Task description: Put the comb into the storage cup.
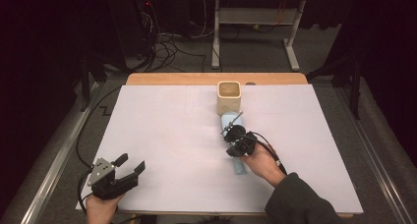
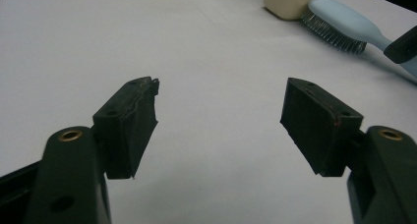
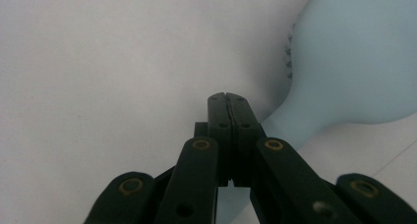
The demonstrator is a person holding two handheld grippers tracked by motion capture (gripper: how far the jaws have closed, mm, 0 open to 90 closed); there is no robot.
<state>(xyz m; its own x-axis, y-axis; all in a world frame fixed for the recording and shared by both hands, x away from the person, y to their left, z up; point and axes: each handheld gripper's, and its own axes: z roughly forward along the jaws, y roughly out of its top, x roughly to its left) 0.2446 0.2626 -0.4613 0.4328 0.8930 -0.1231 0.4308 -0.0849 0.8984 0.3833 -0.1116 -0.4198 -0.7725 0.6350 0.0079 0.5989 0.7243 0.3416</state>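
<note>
A light blue hairbrush (image 1: 239, 168) lies on the white table cover (image 1: 167, 130), its head touching a cream square cup (image 1: 229, 96). In the left gripper view the hairbrush (image 2: 339, 18) shows dark bristles along its lower side, next to the cup (image 2: 290, 0). My right gripper (image 1: 229, 133) hovers over the brush where handle meets head, jaws shut together with nothing between them. In its own view the right gripper (image 3: 228, 102) points down beside the blue brush (image 3: 354, 62). My left gripper (image 1: 132, 162) rests at the near left, open and empty; its jaws stand wide apart in the left gripper view (image 2: 221, 121).
A wooden table edge (image 1: 216, 78) runs behind the white cover. Beyond it the floor holds cables and a white metal frame (image 1: 255, 17). The cover's left half and right side are bare white surface.
</note>
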